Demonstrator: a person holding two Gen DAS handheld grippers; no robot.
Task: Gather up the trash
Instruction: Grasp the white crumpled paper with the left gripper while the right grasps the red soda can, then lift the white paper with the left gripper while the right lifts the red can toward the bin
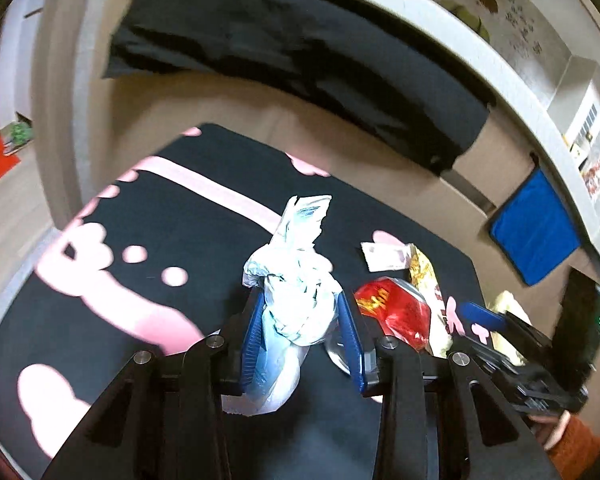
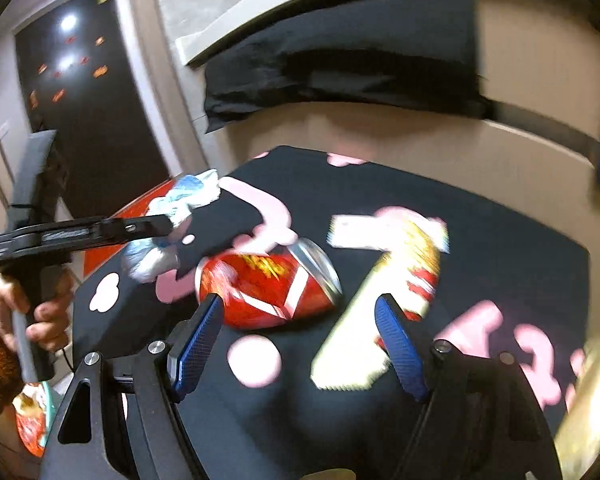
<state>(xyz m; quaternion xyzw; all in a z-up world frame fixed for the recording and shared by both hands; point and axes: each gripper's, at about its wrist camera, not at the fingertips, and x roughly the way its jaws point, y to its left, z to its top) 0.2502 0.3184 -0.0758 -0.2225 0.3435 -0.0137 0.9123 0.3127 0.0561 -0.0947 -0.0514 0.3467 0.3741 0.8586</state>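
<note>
A crumpled white and pale-blue plastic wrapper (image 1: 296,272) is squeezed between the blue pads of my left gripper (image 1: 300,300), which is shut on it. The right wrist view shows the wrapper (image 2: 188,196) held by that gripper (image 2: 156,224) off the table's left edge. A crushed red can (image 2: 268,288) lies on the black cloth with pink shapes (image 2: 500,248). My right gripper (image 2: 300,300) hovers open just in front of it, pads apart from it. A yellow snack wrapper (image 2: 412,256) and a white slip (image 2: 352,232) lie to the can's right.
A black cushion (image 1: 300,60) lies along the beige bench behind the table. A blue cloth (image 1: 536,228) hangs at the right. A hand in an orange sleeve (image 2: 40,312) grips the left tool. Something red and teal (image 2: 32,420) sits low at the left.
</note>
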